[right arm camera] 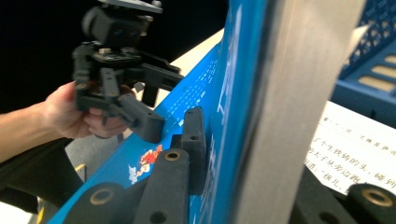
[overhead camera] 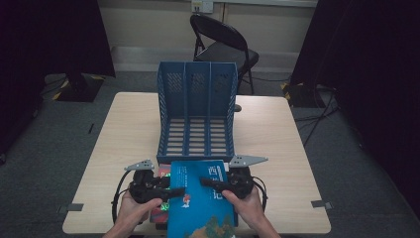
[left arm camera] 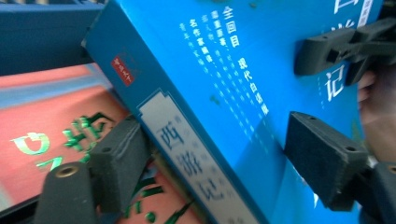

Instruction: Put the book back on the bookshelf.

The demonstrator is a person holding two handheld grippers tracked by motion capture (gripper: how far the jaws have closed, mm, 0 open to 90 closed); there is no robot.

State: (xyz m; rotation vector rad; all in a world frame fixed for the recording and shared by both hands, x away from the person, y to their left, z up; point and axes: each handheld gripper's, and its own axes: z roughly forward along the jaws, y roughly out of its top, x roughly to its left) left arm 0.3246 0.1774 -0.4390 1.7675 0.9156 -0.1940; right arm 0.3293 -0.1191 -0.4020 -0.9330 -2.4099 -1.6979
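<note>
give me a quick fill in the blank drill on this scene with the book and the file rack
1. The book gripped by both grippers has a ____ cover.
2. The blue file rack behind the book has ____ compartments.
3. Beyond the table stands a black folding ____.
4. The left gripper and right gripper clamp the book at ____ edges.

Missing words: blue; three; chair; opposite
</note>
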